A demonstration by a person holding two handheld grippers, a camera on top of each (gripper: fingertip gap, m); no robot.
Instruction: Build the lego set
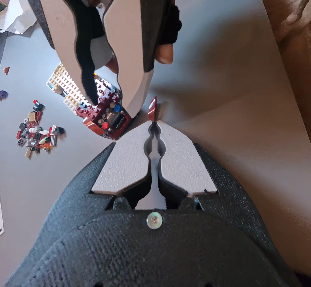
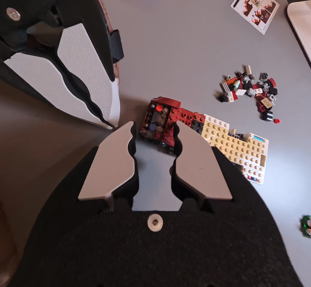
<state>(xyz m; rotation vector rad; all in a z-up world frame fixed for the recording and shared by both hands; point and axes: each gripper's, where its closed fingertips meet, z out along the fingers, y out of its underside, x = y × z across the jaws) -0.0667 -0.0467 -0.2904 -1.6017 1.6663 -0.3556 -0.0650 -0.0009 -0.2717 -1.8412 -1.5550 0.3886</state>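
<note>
Here the brick model (image 2: 193, 132) lies flat on the grey counter (image 2: 168, 43). One end is a dark red block of studded bricks with a recessed bay holding grey round studs, one red round tile and one blue round tile; a curved dark red slope caps that end. A small black plate joins it to a long cream and white studded plate, which carries a light blue tile at its far corner.

The right tongs (image 2: 154, 127) stand apart, tips straddling the dark red end. The right-hand pad (image 2: 178, 127) lies against or just over the red bricks; the other tip is beside the model's end, with a gap to it. Whether either pad presses I cannot tell.

The left tongs (image 1: 154, 122) are together, clamped on the lower edge of a small dark red curved piece with a white stripe (image 1: 152, 110), held upright just beside the model's red end. In the right wrist view their closed tip is near the model, not touching it.

Counter is bare all around the model. A loose pile of small bricks (image 2: 249, 91), red, black, grey and white, sits well apart from the cream plate. A printed instruction sheet (image 2: 254, 5) lies farther off towards the counter's edge, near a pale rounded object (image 2: 301, 31). A small green object (image 2: 307, 226) is at the view's right edge.
</note>
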